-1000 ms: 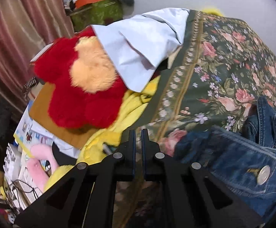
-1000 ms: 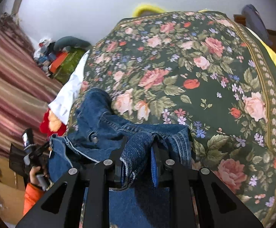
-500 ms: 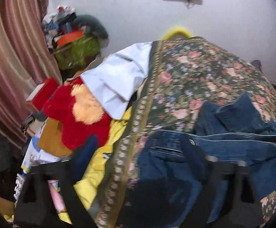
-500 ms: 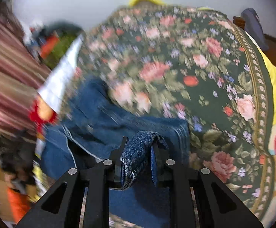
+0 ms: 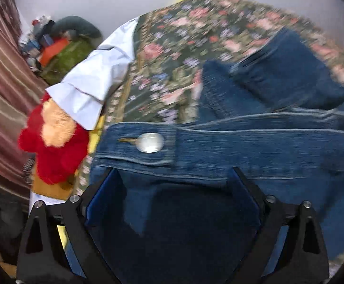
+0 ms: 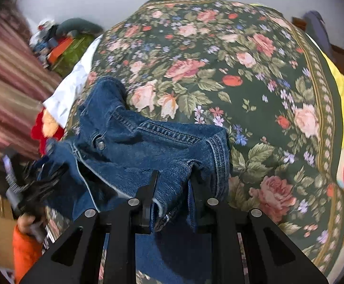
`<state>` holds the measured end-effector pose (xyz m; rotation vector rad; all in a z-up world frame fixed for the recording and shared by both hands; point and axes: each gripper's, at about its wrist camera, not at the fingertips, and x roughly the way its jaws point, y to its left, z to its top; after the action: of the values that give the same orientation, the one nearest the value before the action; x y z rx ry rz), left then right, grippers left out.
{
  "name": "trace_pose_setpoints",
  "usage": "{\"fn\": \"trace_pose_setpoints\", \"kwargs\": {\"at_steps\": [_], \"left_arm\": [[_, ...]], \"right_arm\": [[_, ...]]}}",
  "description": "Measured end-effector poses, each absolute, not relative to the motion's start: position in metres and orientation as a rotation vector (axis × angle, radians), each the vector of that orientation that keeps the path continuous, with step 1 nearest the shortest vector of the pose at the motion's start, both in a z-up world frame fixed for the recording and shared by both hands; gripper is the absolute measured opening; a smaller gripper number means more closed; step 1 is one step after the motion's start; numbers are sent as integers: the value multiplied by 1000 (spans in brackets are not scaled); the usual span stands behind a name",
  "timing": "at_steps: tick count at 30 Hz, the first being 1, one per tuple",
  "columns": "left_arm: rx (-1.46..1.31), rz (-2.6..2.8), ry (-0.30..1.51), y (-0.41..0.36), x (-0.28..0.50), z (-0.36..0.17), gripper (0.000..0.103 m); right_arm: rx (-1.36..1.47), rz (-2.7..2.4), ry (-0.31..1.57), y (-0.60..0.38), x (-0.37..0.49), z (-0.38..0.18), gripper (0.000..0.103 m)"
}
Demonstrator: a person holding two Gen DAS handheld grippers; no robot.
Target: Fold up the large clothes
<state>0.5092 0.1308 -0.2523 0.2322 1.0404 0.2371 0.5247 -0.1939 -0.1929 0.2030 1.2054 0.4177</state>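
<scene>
Denim jeans lie bunched at the near left part of a floral bedspread. At the far left, a striped curtain and a red plush toy crowd the bed's left edge, where a pale blue cloth hangs over the border. The left gripper has just been opening; its jaws stand spread wide over the waistband near the metal button, pressing on nothing. The right gripper is clenched on a fold of the jeans. Rightward, the bedspread lies flat and bare to its bordered right edge.
</scene>
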Motion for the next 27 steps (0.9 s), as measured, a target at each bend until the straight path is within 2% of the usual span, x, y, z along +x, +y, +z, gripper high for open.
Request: {"fn": "trace_pose_setpoints", "kwargs": {"at_steps": [3, 5, 7, 12, 16, 21, 27], "left_arm": [[230, 295, 1078, 149, 518, -269, 103], [215, 318, 1085, 156, 519, -272, 103], [209, 337, 1058, 158, 517, -266, 103], [185, 439, 1012, 179, 516, -241, 103], [90, 388, 1002, 195, 504, -213, 103], [146, 338, 958, 180, 481, -185, 103], [135, 202, 943, 156, 467, -179, 103]], "right_arm": [[276, 465, 1185, -216, 525, -177, 17], [229, 356, 1122, -236, 524, -160, 17], [188, 270, 1047, -262, 519, -141, 17], [185, 284, 1051, -284, 495, -130, 17], [136, 381, 1064, -257, 465, -136, 17], [38, 505, 1071, -199, 435, -152, 17], [-76, 567, 1130, -133, 435, -190, 17]]}}
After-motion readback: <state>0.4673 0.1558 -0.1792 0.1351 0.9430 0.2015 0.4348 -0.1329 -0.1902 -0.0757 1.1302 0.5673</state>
